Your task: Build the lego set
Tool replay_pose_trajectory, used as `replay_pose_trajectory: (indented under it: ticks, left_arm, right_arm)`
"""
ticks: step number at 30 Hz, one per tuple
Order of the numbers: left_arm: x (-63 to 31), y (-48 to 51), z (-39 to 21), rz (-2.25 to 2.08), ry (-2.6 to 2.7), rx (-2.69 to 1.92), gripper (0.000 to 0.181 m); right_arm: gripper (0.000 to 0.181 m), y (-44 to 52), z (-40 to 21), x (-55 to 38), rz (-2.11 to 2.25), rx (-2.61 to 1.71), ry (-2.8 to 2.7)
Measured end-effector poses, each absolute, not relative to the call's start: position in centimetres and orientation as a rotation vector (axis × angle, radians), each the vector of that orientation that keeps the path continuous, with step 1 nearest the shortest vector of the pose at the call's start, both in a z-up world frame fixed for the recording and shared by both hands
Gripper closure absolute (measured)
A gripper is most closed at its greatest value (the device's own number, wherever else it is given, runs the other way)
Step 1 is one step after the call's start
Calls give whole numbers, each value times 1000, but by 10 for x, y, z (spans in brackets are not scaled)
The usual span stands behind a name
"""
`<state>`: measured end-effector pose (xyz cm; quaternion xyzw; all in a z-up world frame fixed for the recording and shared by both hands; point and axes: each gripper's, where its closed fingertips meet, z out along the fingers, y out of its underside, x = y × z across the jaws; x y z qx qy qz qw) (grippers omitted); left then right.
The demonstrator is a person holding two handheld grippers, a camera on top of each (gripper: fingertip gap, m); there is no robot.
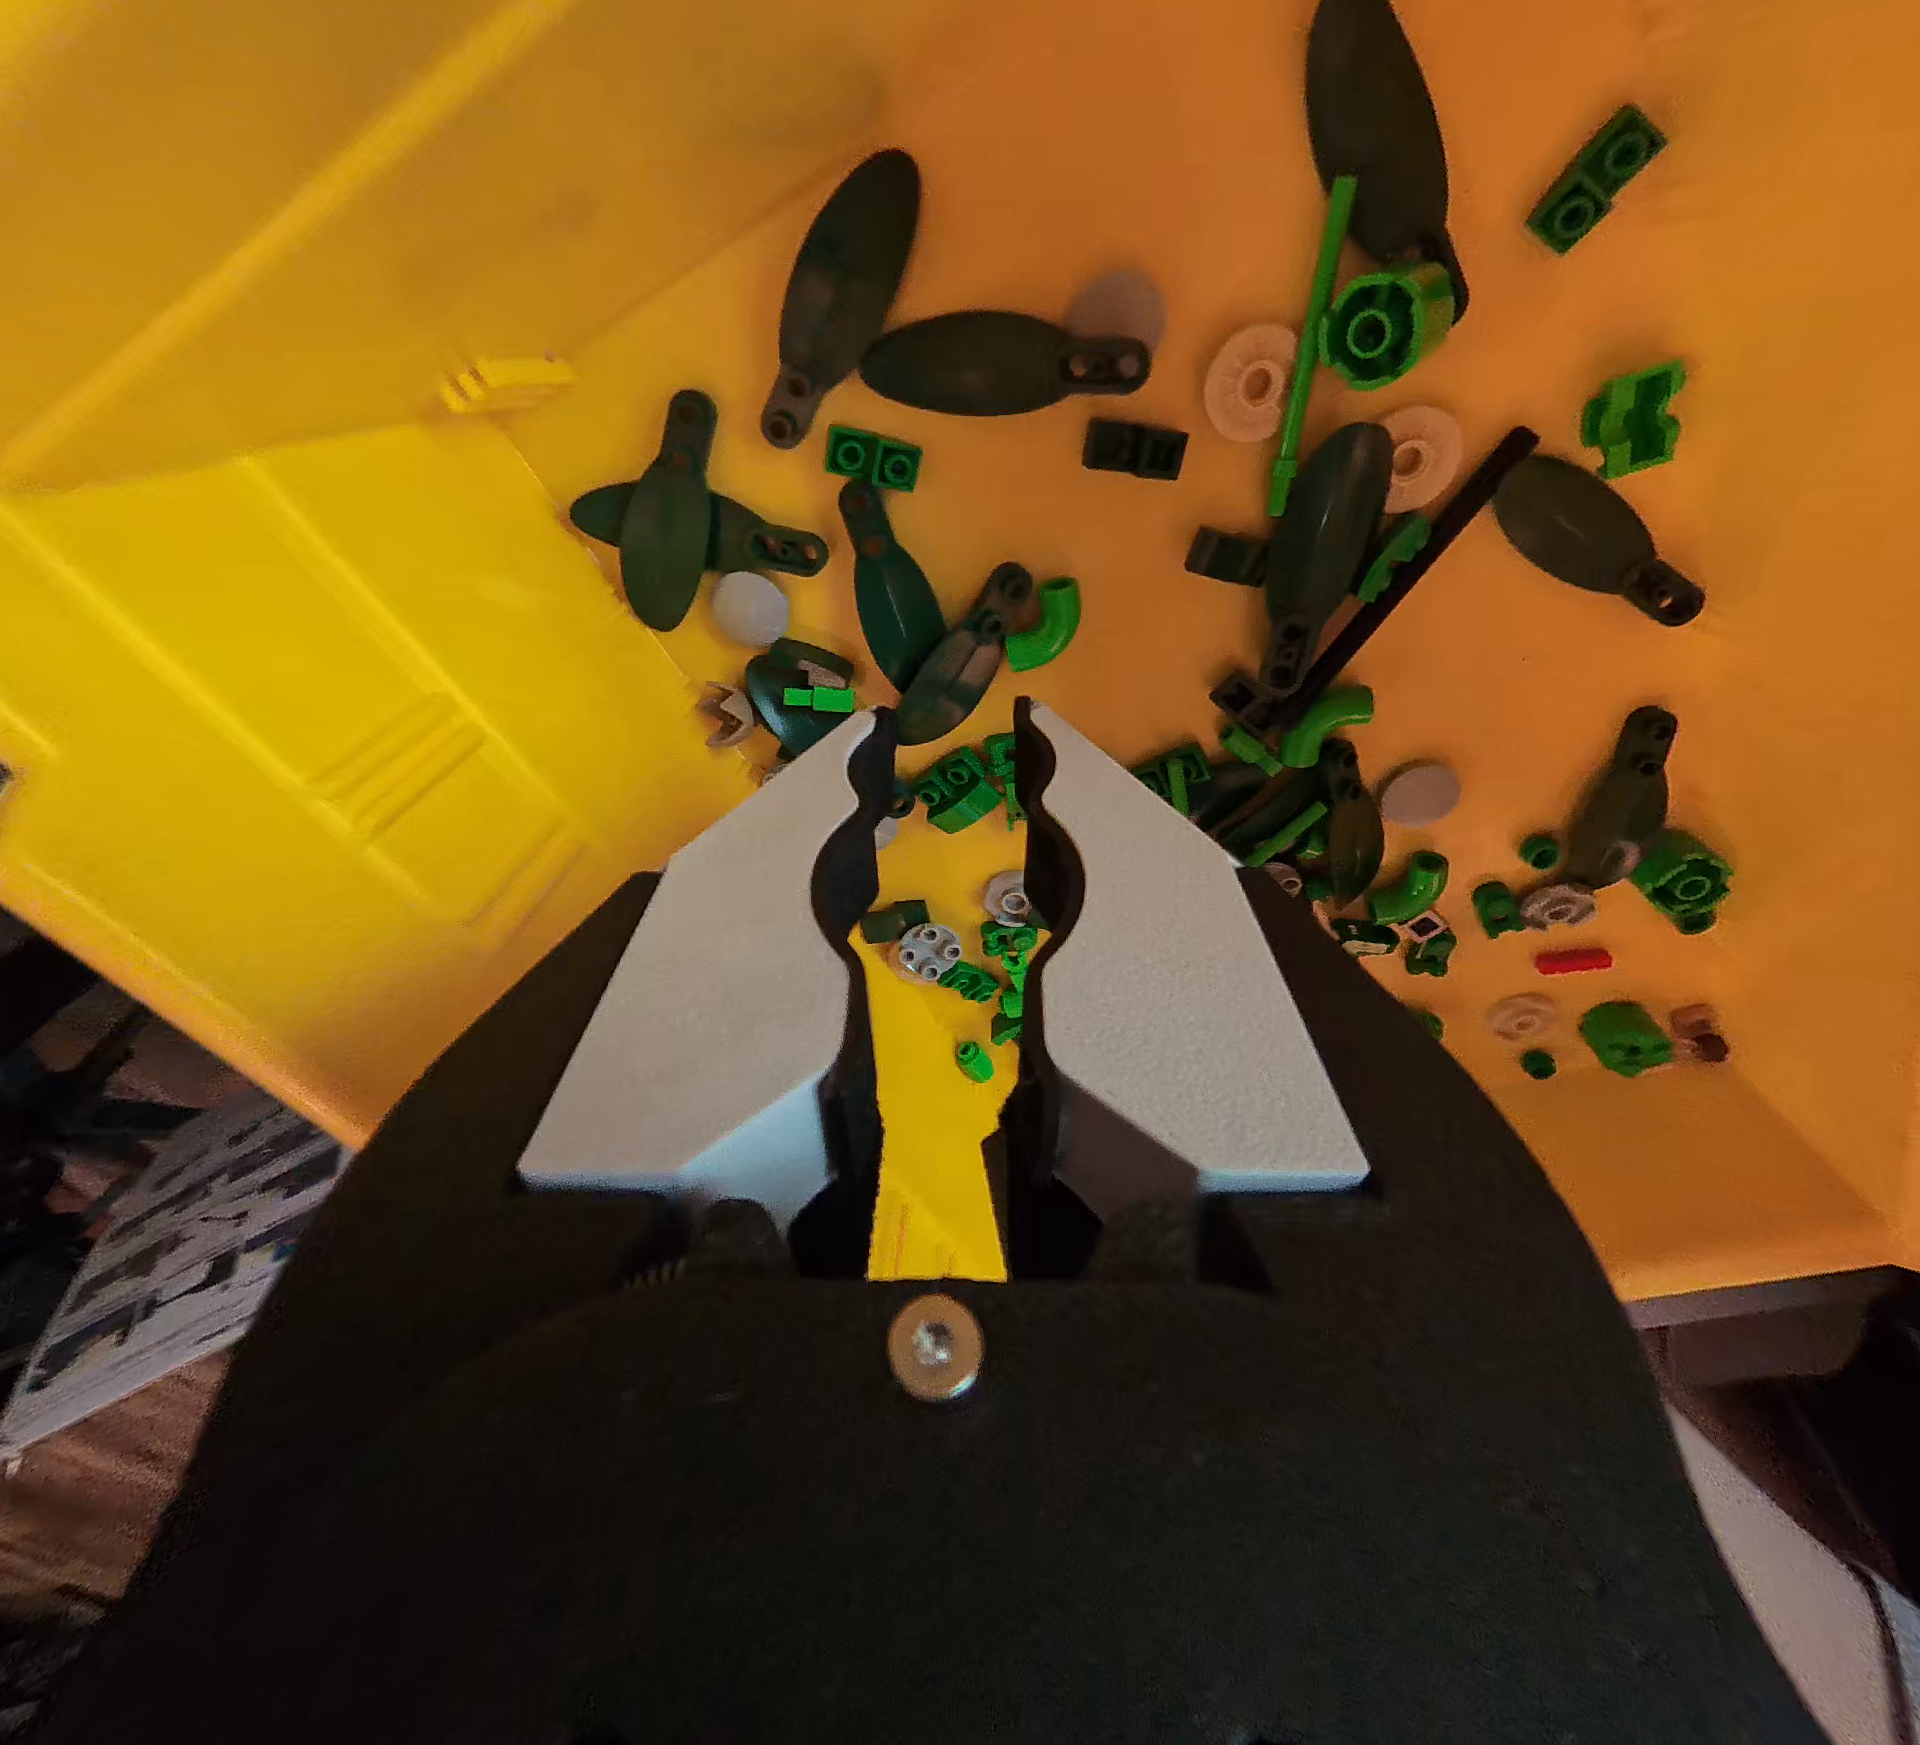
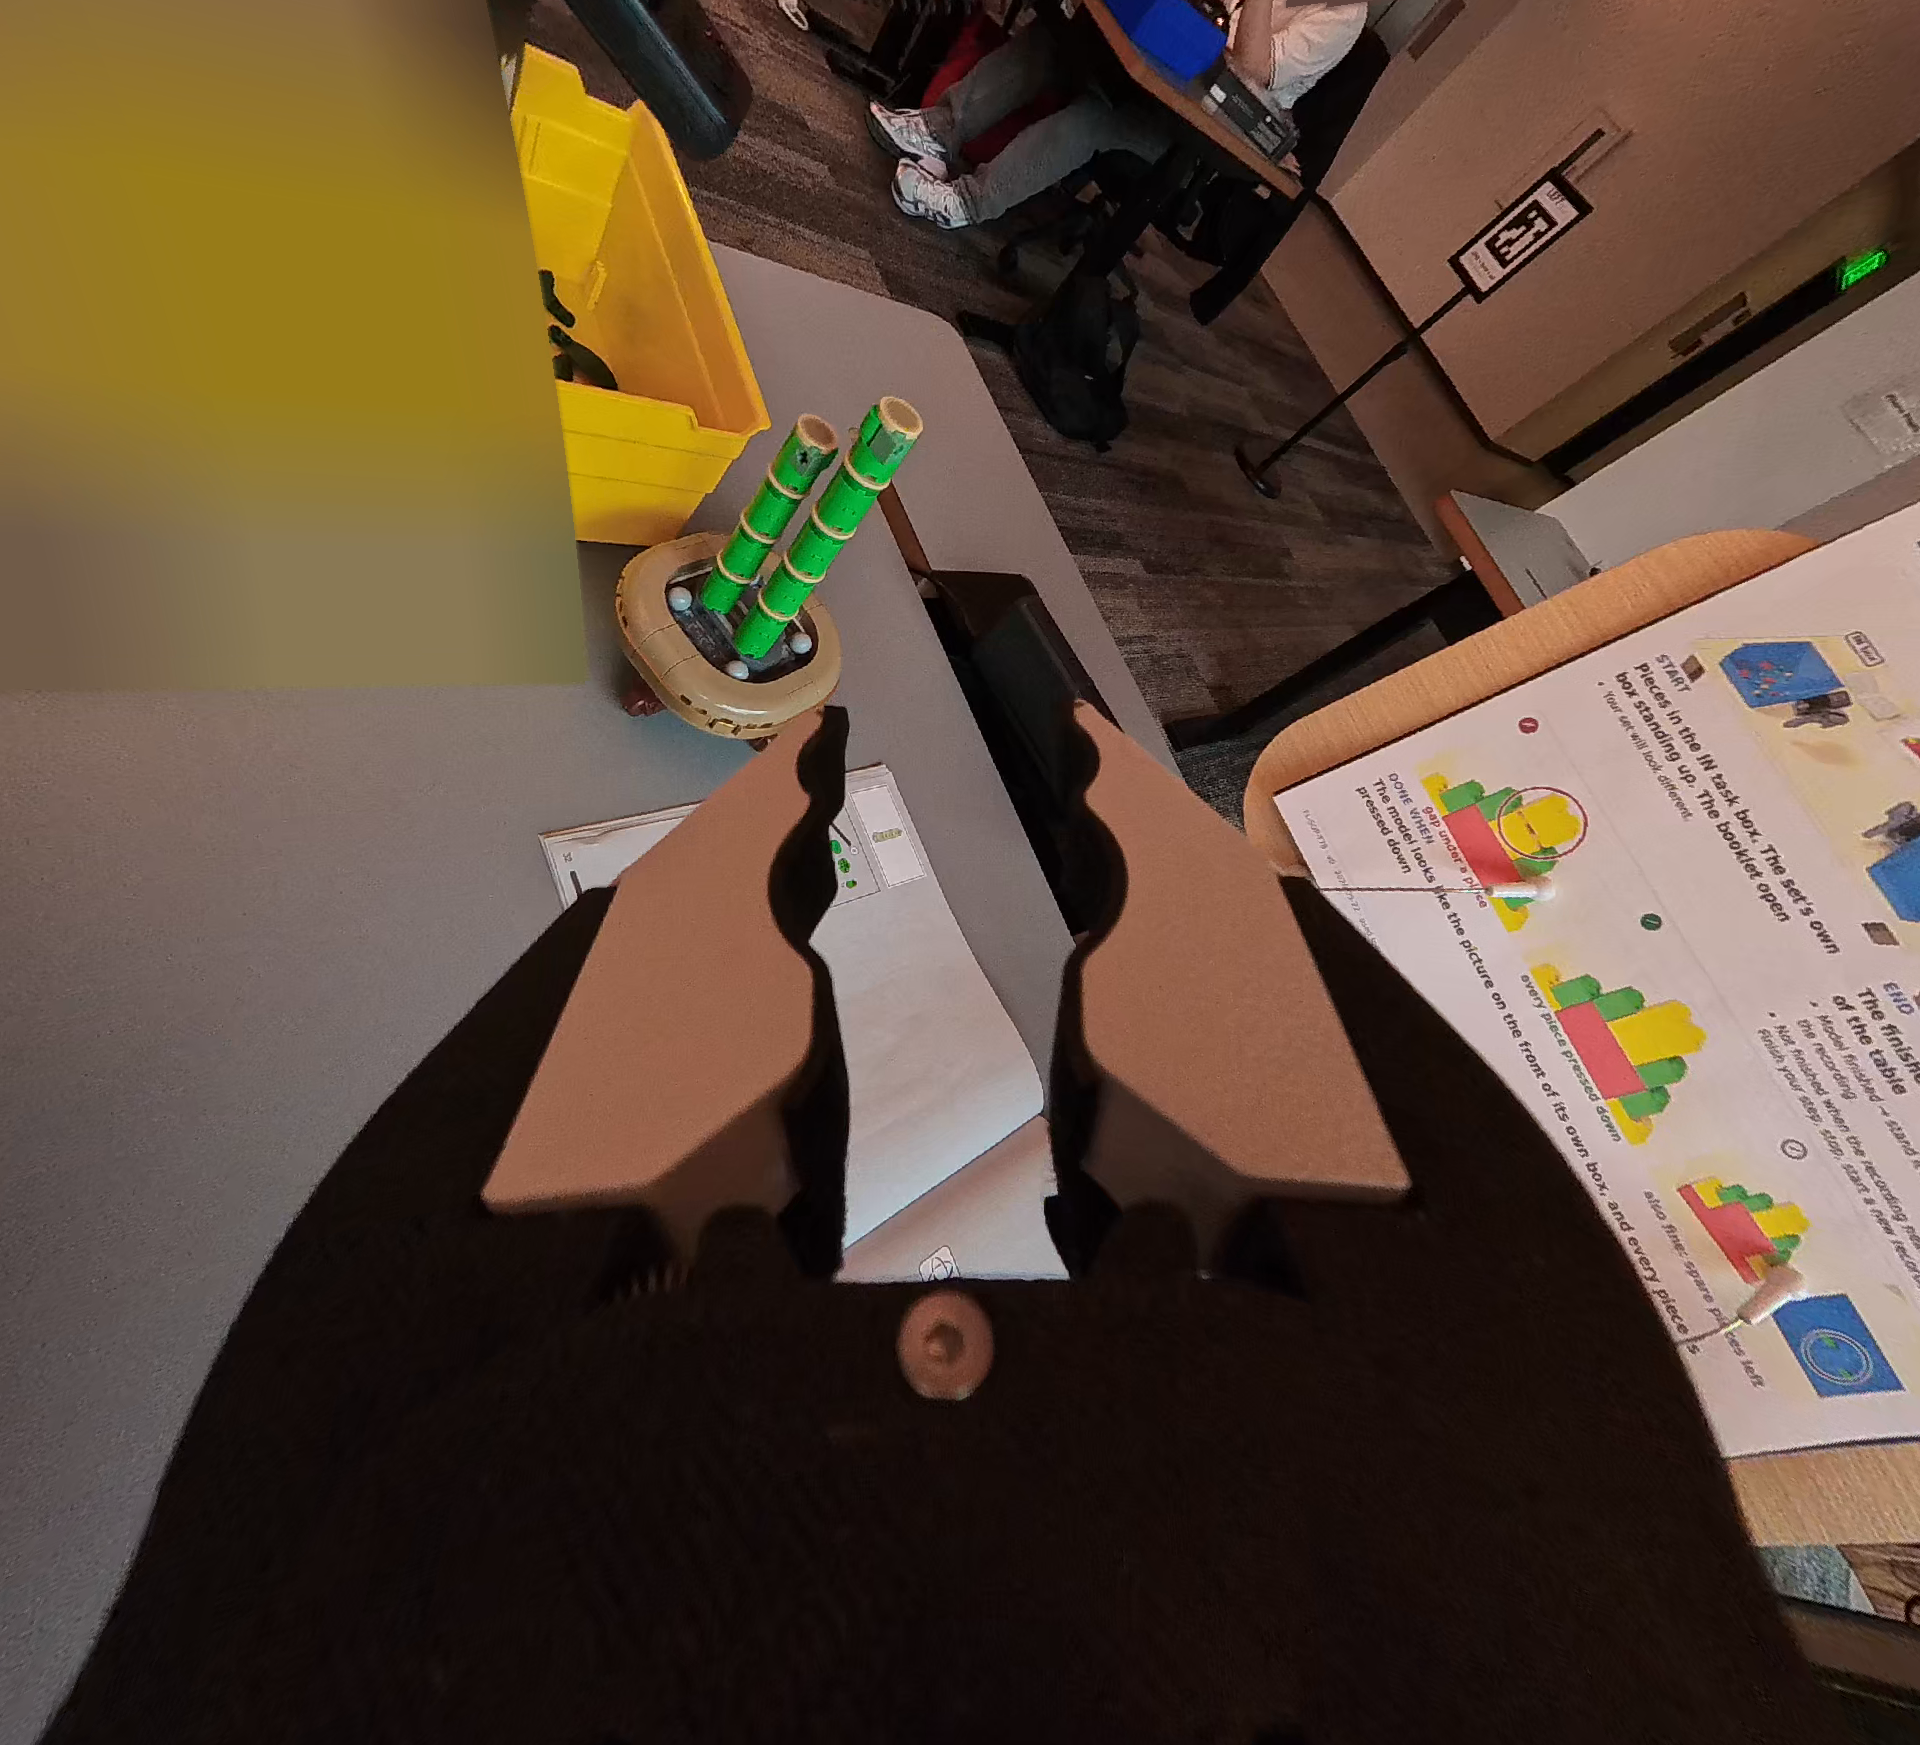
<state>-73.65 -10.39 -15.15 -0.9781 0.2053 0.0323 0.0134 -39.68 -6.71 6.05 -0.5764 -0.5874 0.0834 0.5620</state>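
Left wrist view is showing the left gripper (image 1: 951, 739) hanging over the yellow bin (image 1: 1039, 85), jaws parted and holding nothing, tips just above a dark green leaf piece (image 1: 951, 667) and a bright green brick (image 1: 958, 786) in the scatter of loose parts. The step in hand appears to be choosing a part: leaves, curved green elbows (image 1: 1044, 623) and grey round plates (image 1: 930, 950) are lying mixed together. Right gripper (image 2: 956, 739) is waiting over the grey counter (image 2: 260, 916), jaws apart and empty, with the bamboo model (image 2: 769, 573) standing in its tan pot beside the open instruction booklet (image 2: 925, 989). Next likely calls for closing squarely on one piece alone.
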Motion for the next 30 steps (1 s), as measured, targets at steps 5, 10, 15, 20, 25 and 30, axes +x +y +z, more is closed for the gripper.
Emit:
replay_pose_trajectory:
  ticks: [5,10,15,20,25,30]
  left_arm:
    - [-742,-102,-149,137,588,-3049,157]
    - [-754,-106,-151,217,447,-3107,155]
    - [-754,-105,-155,250,323,-3135,150]
    - [-751,-110,-161,186,214,-3187,134]
    - [-744,-106,-162,120,185,-3183,130]
    - [-737,-109,-163,97,242,-3198,136]
  right_arm:
    - [141,-67,57,-399,188,-1358,-1401]
    - [141,-67,54,-399,175,-1362,-1414]
    - [141,-67,52,-399,167,-1363,-1421]
    - [141,-67,50,-400,167,-1366,-1431]
    - [141,-67,46,-401,153,-1373,-1445]
    - [141,-67,46,-401,150,-1371,-1447]
